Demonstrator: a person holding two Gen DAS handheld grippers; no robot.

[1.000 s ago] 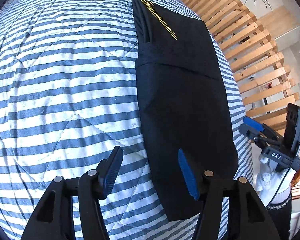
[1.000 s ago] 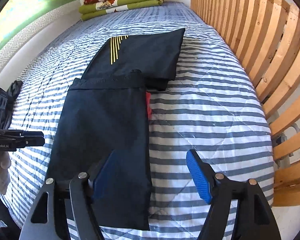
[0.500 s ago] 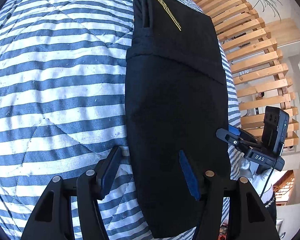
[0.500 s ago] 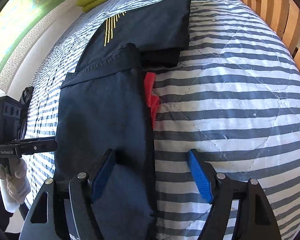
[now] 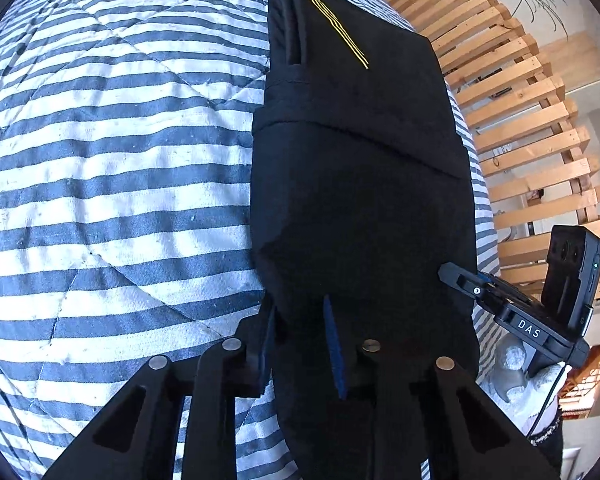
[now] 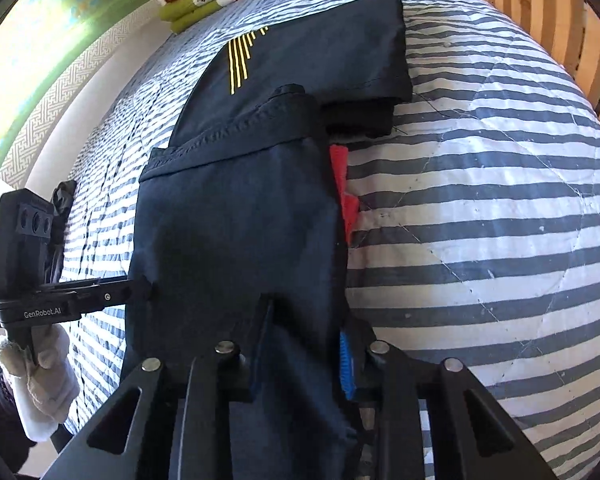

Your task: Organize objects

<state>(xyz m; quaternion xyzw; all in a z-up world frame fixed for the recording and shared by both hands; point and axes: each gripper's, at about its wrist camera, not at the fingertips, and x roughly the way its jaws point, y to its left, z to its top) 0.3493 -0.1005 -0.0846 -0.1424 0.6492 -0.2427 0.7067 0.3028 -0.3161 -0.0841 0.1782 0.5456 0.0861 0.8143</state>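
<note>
Left tongs (image 5: 300,344) and right tongs (image 6: 306,354), jaws just closed, each grasping the dark garment's (image 6: 236,232) near hem; layers ahead may slip apart when lifted.

The dark folded garment (image 6: 236,216) lay flat and lengthwise on the striped bed quilt (image 6: 480,208), in overlapping layers; a stitched hem crossed its middle; a set of thin yellow lines (image 6: 240,60) marked the far panel, which spread wider than the near one; a red piece (image 6: 344,192) projected from under its right edge, touching the quilt; the near end of the garment was bunched and raised slightly at both corners, the left corner (image 5: 300,320) and the right corner (image 6: 308,340) each pinched into a narrow fold.
</note>
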